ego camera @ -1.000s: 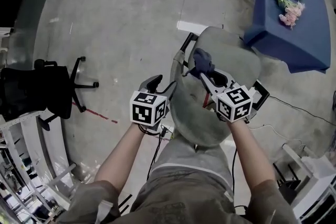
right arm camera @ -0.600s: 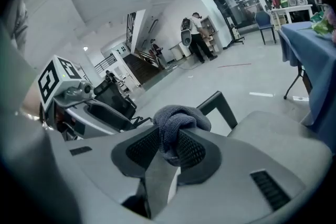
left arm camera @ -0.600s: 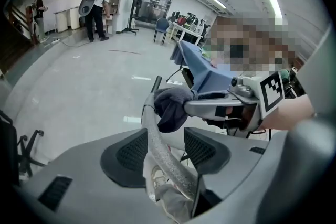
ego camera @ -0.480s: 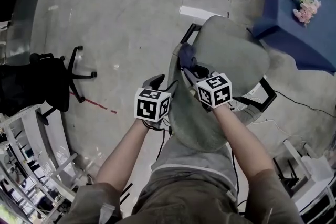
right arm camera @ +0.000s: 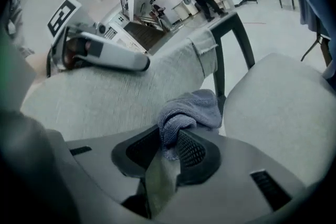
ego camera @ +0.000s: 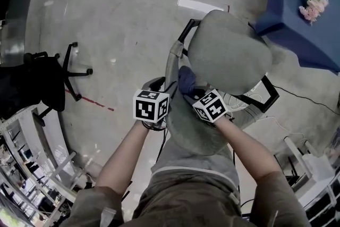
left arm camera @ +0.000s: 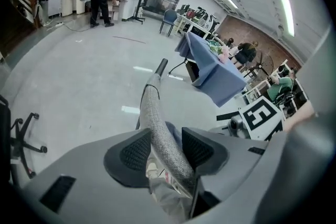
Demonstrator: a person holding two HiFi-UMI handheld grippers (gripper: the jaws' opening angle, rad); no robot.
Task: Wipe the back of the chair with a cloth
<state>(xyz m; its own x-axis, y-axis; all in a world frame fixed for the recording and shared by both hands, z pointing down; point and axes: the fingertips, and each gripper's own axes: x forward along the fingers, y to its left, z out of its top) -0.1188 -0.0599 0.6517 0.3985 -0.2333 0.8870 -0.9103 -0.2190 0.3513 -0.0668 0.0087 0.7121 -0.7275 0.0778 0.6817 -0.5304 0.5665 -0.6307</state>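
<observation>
The right gripper (right arm camera: 169,148) pinches a bunched blue-grey cloth (right arm camera: 191,107) at the seat-side face of the grey chair's backrest (ego camera: 188,130), near the seat (ego camera: 228,50), while the left gripper (left arm camera: 164,147), its wide jaws just closing, clasps the backrest's padded side edge (left arm camera: 152,107) between its pads.

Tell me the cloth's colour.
The cloth is plain bluish-grey; clearest in the right gripper view.
</observation>
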